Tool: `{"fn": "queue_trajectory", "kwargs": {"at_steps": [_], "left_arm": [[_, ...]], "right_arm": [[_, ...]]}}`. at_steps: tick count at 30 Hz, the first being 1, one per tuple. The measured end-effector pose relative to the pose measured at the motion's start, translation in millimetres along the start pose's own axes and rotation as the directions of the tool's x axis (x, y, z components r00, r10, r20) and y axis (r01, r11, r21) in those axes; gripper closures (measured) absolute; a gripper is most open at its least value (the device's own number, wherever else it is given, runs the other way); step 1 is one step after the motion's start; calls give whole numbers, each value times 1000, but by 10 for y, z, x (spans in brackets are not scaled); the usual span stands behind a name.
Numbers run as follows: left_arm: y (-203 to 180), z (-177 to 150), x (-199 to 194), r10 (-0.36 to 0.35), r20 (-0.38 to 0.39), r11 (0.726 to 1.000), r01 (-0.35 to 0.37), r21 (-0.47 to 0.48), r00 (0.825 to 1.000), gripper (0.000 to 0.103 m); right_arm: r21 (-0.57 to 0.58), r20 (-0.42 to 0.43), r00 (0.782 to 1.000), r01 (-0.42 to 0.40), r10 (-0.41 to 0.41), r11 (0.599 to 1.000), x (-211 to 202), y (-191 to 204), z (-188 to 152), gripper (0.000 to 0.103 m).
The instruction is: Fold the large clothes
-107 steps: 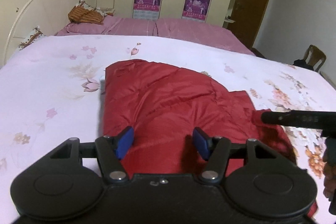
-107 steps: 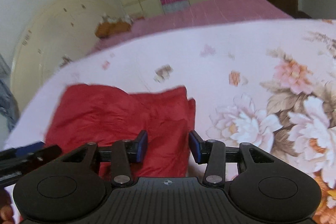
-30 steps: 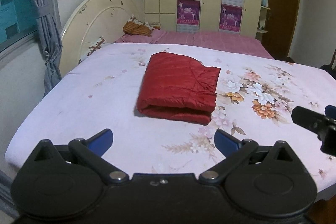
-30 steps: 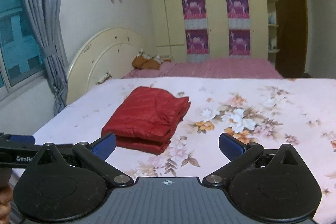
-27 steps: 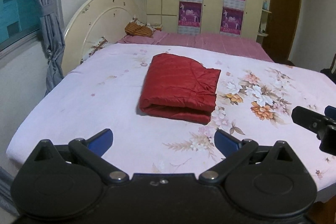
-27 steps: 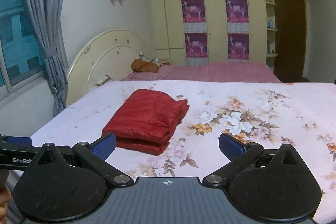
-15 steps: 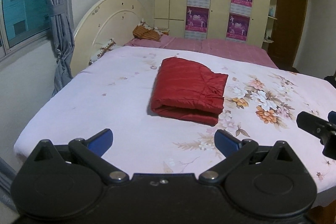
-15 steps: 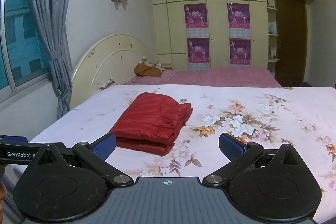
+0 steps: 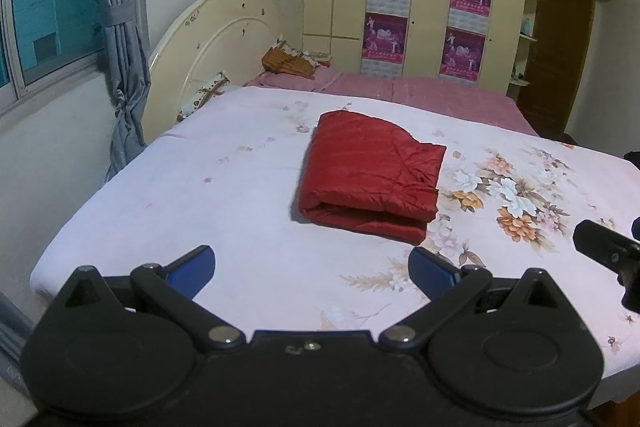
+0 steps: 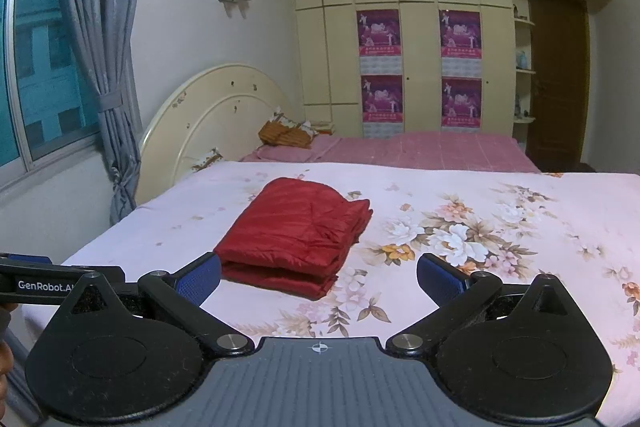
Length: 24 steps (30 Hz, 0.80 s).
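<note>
Red jacket point(image 9: 370, 173) lay folded on the bed point(image 9: 224, 187), well ahead of the left gripper point(image 9: 312, 269), which had drawn back, jaws wide and empty. From the right wrist, the right gripper point(image 10: 319, 277) had likewise retreated, wide, suggesting folding was finished.

Both wrist cameras look from off the near edge of the floral-sheeted bed point(image 9: 240, 187) toward the cream wardrobe wall point(image 10: 420, 27), well back, right view slightly lower; both share the folded red quilted garment point(image 9: 368, 171) mid-frame.
</note>
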<state>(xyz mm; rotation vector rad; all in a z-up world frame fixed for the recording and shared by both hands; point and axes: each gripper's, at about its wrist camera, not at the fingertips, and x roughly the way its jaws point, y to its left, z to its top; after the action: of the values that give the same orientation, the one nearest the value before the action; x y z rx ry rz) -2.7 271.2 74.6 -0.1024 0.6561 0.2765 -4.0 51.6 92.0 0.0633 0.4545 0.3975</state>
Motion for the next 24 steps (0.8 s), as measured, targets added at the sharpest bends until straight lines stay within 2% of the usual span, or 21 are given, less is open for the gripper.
{"fn": "queue_trajectory", "kwargs": {"at_steps": [24], "left_arm": [[-12,51,109,12,-16,1000,-12,1,1000,0]], "right_arm": [[-1,-21,1000,-17,17,1000,169,-38,29,0]]}}
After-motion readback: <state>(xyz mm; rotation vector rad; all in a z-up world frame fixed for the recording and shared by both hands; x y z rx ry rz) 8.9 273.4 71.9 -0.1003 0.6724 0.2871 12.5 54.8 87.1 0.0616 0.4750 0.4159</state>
